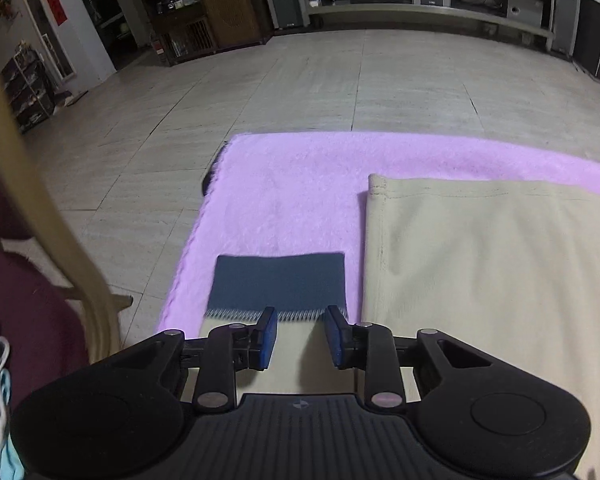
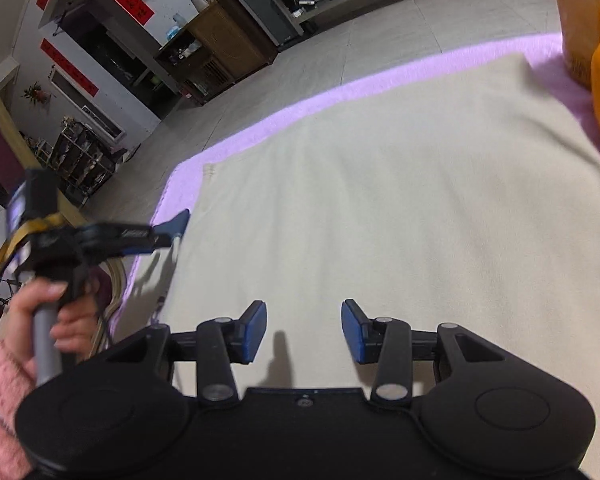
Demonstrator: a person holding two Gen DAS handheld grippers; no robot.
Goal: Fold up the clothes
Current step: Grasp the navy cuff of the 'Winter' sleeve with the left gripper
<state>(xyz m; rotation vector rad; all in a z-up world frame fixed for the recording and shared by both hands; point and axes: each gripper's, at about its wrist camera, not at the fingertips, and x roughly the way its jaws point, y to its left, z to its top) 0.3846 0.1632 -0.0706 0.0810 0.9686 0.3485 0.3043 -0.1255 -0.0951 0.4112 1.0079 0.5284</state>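
Item: beige garment, flat on pink blanket, frame centre. My left tongs and right tongs: both open, empty. I'd pinch the dark-cuffed sleeve squarely, fold inward.

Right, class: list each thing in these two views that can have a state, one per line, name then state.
left hand-held gripper: open, over the sleeve, holding nothing
right hand-held gripper: open, empty, over the garment
beige garment: spread flat on the blanket
sleeve cuff: dark, lying flat
purple blanket: spread out under the garment
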